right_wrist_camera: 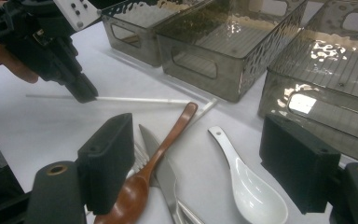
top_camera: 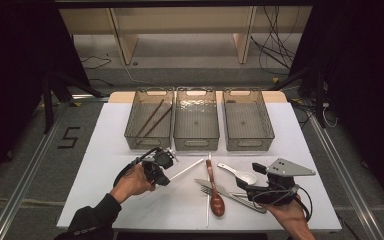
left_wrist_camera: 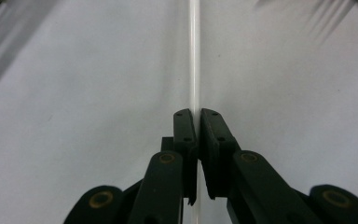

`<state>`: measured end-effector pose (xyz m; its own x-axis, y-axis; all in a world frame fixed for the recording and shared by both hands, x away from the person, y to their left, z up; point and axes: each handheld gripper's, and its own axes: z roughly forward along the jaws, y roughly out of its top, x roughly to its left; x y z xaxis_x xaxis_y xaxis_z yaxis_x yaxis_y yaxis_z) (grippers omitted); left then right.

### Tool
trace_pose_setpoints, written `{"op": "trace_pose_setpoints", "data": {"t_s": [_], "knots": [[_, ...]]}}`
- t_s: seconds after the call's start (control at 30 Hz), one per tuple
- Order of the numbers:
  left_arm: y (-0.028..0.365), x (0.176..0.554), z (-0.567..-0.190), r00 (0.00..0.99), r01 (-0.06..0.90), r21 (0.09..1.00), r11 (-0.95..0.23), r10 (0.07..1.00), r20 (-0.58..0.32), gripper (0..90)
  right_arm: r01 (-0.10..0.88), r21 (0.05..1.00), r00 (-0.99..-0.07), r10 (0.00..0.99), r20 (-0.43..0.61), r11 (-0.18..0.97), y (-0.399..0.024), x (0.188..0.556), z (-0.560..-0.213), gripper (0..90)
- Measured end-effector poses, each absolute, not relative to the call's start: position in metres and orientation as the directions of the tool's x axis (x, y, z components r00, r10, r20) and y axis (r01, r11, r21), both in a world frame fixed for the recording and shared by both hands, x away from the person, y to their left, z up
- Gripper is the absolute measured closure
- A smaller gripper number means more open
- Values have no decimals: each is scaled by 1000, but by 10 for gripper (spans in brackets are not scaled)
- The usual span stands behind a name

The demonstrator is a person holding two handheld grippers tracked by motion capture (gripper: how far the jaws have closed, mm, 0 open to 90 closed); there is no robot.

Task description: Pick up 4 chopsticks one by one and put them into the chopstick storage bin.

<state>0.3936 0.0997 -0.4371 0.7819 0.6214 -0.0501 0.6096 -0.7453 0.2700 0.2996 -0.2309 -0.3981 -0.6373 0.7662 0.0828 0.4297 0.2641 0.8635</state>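
The left hand-held gripper is closed on a white chopstick, jaws pinched tight on the stick partway along its length; the stick lies flat on the counter, just in front of the left bin. That bin already holds two brown chopsticks. The step in hand appears to be the pick-up of the white chopstick for sorting.

The right hand-held gripper stands wide open and holds nothing. It hovers over the remaining cutlery, in front of the middle bin: wooden spoon, white spoon, knife and a second white chopstick.

Next move, as judged: lift the chopstick clear of the counter, keep it level, carry it over the left bin's near wall, then release. A thin stick may pivot in the jaws; maintain grip until it is inside.
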Motion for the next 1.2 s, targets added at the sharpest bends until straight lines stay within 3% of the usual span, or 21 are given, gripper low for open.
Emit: {"op": "trace_pose_setpoints", "data": {"t_s": [0.73, 1.2], "knots": [[110, 393, -408, 785, 595, 329, -734, 619, -39, 851, 429, 864, -635, 768, 83, 262, -232, 300, -399, 271], [125, 403, -366, 765, 591, 466, -658, 640, -68, 850, 434, 863, -631, 771, 85, 260, -232, 301, -399, 271]]}}
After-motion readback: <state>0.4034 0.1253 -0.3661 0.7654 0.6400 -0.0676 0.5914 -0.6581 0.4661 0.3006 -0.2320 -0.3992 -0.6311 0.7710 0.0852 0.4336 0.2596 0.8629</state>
